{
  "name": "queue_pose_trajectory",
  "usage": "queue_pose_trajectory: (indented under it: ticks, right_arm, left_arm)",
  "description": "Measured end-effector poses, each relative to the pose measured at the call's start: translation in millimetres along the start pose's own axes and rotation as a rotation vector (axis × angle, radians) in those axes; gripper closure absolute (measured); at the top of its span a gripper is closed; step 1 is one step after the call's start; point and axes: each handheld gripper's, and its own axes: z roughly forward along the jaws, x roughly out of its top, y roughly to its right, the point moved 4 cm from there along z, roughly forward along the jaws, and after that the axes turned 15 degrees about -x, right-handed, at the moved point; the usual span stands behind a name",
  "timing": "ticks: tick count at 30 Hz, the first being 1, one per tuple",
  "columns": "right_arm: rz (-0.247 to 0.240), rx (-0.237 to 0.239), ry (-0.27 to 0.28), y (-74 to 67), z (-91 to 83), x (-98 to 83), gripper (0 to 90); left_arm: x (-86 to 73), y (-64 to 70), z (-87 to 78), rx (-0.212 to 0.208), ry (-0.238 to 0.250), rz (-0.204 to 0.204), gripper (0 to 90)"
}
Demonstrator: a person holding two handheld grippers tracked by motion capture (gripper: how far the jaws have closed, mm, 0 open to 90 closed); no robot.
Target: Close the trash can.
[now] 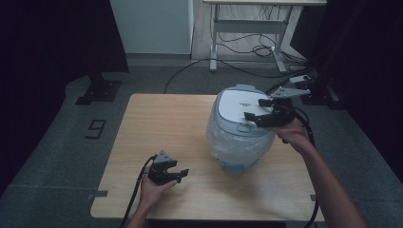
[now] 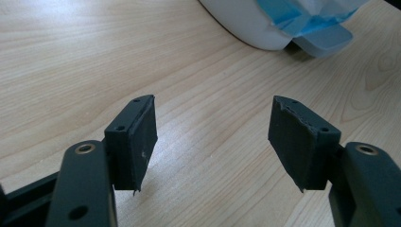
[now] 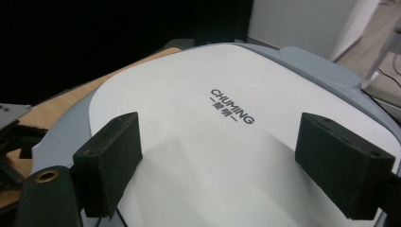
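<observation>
While the left tool rests low and left of centre on the bare wooden desk, jaws apart and empty, the white, grey-rimmed rice cooker stands right of centre, lid shut, beneath the wide-open right tool.

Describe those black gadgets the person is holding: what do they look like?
Each hand holds a black two-jaw tool. The left gripper and the right gripper each carry a grey three-cornered plate on top and trail a black cable. Their jaws end in flat, dark rubbery pads, worn ragged at the edges, with brass-coloured screw fittings behind. The forearms are bare, no sleeves.
</observation>
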Motion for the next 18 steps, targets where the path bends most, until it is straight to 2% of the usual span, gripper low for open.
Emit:
queue_pose_trajectory:
  ticks: [10, 18]
  right_arm:
    - [0.017, -0.049, -0.018, -2.9, -0.3, 0.3, 15.8]
    - [0.004, -0.062, -0.050, -5.3, -3.4, 1.6, 16.3]
  left_arm:
    - [-0.9, 0.9, 2.1, -0.004, -0.012, -0.001, 32.9]
    - [-1.3, 1.8, 3.7, -0.003, -0.018, 0.000, 32.9]
